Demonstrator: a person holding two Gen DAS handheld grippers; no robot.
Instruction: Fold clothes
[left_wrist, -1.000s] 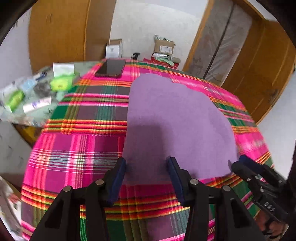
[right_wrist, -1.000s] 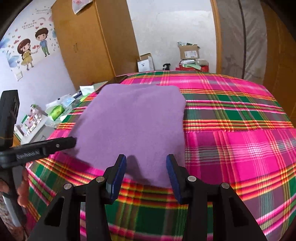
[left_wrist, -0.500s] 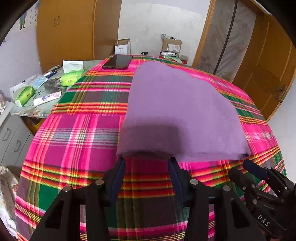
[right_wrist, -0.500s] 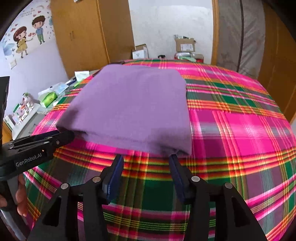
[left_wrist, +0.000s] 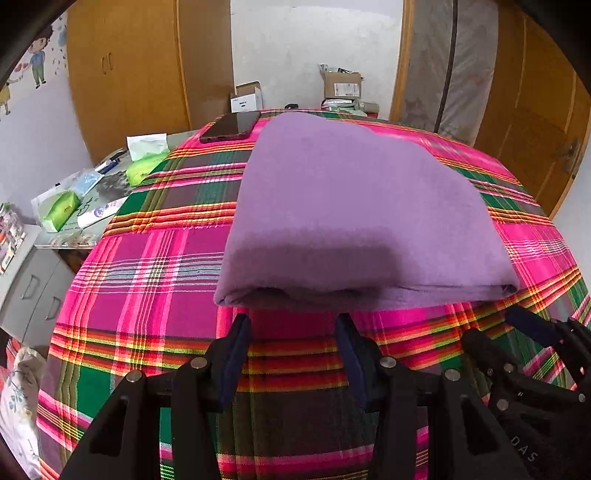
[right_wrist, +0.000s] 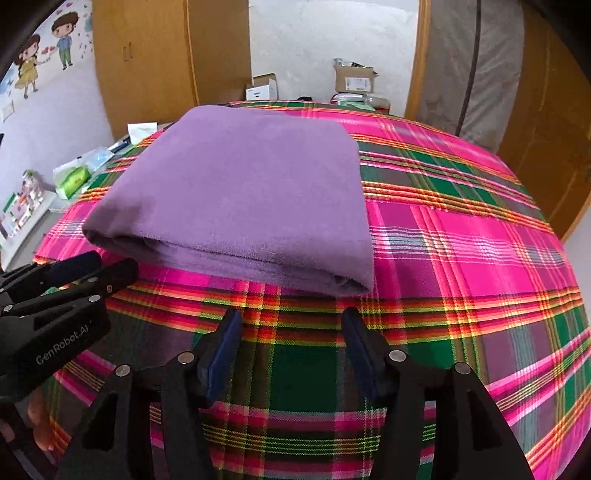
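Fingers on the left hand-held gripper (left_wrist: 293, 323) are sitting spread apart with nothing between them, hovering just short of the near edge of the folded purple cloth (left_wrist: 354, 206). Same deal with the right hand-held gripper (right_wrist: 291, 317): jaws wide, gripping nothing, parked right in front of the cloth's near right corner. Each one is showing up in the other's camera, so they're hanging side by side, close together.

Just ahead of both, the purple cloth is lying flat in a neat rectangle, its layered folded edge facing the grippers. It's resting on a bed covered by a loud pink, green and orange plaid blanket (right_wrist: 461, 258).

Further out, past the cloth's far left corner, a dark phone (left_wrist: 231, 125) is lying on the blanket. Off to the left, a desk (left_wrist: 70, 238) is carrying green tissue packs (left_wrist: 61, 210). Beyond the bed, cardboard boxes (left_wrist: 341, 85) are sitting by the wall.
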